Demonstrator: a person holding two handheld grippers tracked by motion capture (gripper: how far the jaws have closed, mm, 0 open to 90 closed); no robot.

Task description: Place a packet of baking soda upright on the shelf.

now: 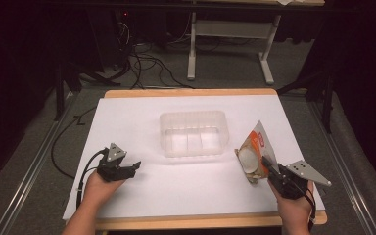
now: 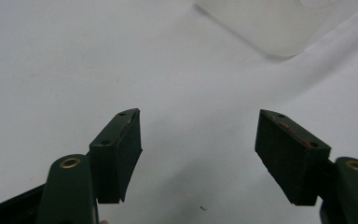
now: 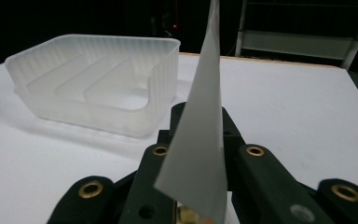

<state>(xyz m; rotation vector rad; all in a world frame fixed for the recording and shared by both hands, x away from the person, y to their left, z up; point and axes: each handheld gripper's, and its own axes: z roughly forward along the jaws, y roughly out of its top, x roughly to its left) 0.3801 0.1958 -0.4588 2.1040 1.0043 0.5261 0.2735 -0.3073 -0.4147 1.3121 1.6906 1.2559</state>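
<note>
Jaws of the right gripper [image 1: 270, 171] are closed on a packet [image 1: 254, 154], held tilted above the right part of the white surface [image 1: 142, 196]; its pale back rises between them in the right gripper view. Jaws of the left gripper [image 1: 133, 167] stand wide apart and hold nothing, low over the surface. A clear plastic tub [image 1: 193, 133] sits mid-surface between the two grippers, apart from the packet.

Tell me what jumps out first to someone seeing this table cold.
The orange and white snack packet stands out, pinched upright in the right tool at the table's right edge. Next, the clear plastic bin with inner dividers sits mid-table on the white sheet. The left tool rests at lower left with jaws wide apart, holding nothing.
</note>
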